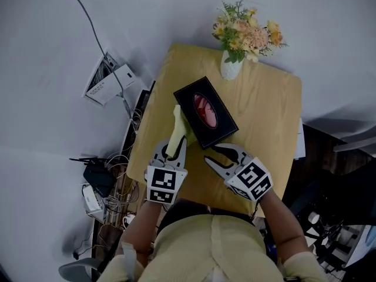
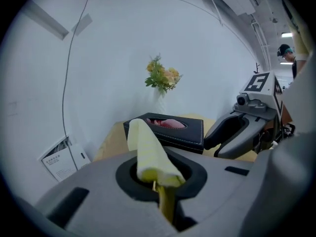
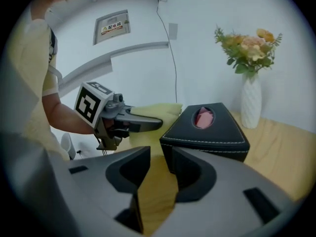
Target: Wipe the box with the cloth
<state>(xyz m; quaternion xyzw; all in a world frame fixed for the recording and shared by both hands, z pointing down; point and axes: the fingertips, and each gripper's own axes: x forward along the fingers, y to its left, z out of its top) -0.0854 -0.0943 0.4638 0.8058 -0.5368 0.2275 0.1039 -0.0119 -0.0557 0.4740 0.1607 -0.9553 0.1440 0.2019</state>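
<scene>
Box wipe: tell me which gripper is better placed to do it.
Left. The left gripper is shut on the yellow cloth, close beside the black box. The right gripper is open and empty, facing the box's near corner.

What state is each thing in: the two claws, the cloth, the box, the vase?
left gripper: shut on the cloth
right gripper: open, nothing between its jaws
cloth: clamped, sticking up out of the jaws
box: lying flat on the table, tissue in its slot
vase: upright, holding flowers

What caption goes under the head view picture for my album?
Left gripper holds a yellow cloth beside the black box; right gripper open nearby.
</scene>
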